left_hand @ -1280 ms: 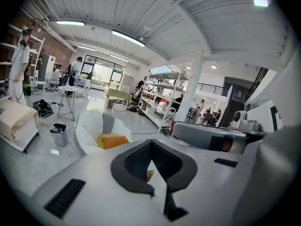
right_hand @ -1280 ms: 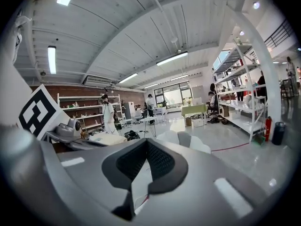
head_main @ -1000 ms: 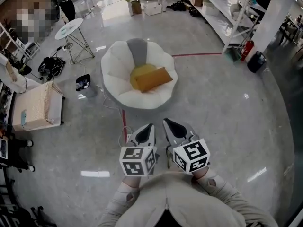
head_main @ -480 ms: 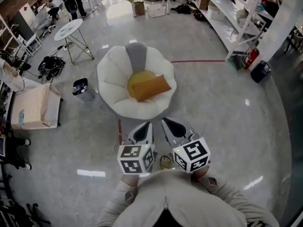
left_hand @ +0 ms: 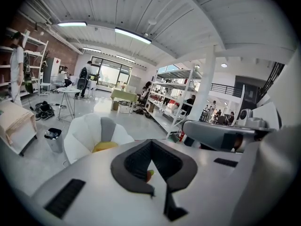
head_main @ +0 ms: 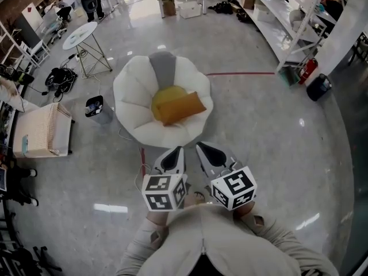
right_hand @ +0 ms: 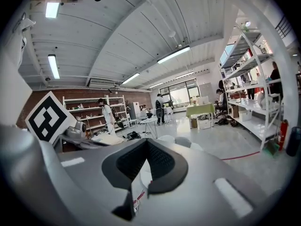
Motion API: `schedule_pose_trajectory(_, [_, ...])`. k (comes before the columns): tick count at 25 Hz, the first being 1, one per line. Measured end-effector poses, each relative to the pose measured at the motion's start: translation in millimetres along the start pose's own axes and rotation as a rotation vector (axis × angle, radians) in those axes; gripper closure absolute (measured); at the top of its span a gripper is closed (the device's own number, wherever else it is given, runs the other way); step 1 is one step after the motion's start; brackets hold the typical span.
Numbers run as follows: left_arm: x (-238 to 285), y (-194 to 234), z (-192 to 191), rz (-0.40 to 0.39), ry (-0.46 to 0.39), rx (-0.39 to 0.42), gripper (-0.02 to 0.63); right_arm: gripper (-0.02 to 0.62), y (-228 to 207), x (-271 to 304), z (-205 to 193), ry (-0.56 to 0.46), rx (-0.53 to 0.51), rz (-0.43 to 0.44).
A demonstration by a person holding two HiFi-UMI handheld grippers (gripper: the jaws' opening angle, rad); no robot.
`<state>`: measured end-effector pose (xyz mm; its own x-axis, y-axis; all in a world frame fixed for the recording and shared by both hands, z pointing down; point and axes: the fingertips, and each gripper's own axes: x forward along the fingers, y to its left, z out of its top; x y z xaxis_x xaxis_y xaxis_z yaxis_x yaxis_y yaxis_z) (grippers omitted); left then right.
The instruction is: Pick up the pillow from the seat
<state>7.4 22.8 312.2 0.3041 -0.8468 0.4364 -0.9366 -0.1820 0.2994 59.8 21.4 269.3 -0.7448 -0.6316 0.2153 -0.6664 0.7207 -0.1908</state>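
Note:
An orange pillow (head_main: 181,107) lies on a yellow seat cushion (head_main: 164,95) inside a white petal-shaped chair (head_main: 131,98). Both grippers hang over the floor just short of the chair's near rim. My left gripper (head_main: 175,154) is shut and holds nothing. The right gripper (head_main: 206,152) beside it is also shut and empty. In the left gripper view, the left gripper (left_hand: 153,166) points at the chair (left_hand: 87,133), where the yellow cushion (left_hand: 104,146) shows. In the right gripper view, the right gripper (right_hand: 143,166) covers most of the chair (right_hand: 169,139).
A small bin (head_main: 94,106) stands left of the chair, with a round side table (head_main: 85,35) behind it. A beige box (head_main: 41,130) sits at far left. Shelving (head_main: 287,16), a fire extinguisher (head_main: 307,71) and a red floor line (head_main: 241,73) lie to the right.
The head view has moved forward: the chair sits slightly lower-left and larger in the frame. Both grippers keep their pose in front of the body, still shut.

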Motion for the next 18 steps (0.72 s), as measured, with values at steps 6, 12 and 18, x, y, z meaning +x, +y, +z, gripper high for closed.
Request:
schedule_pose_trajectory(6, [16, 13, 4, 0.029, 0.004, -0.018, 0.601, 0.595, -18, 7, -4, 0.014, 0.016, -0.002])
schedule_pose_trajectory(12, [41, 45, 17, 0.063, -0.011, -0.034, 0.601, 0.595, -42, 27, -4, 0.022, 0.019, -0.030])
schedule_pose_trajectory(18, [80, 78, 28, 0.083, 0.010, -0.054, 0.601, 0.595, -71, 60, -11, 0.073, 0.039, -0.057])
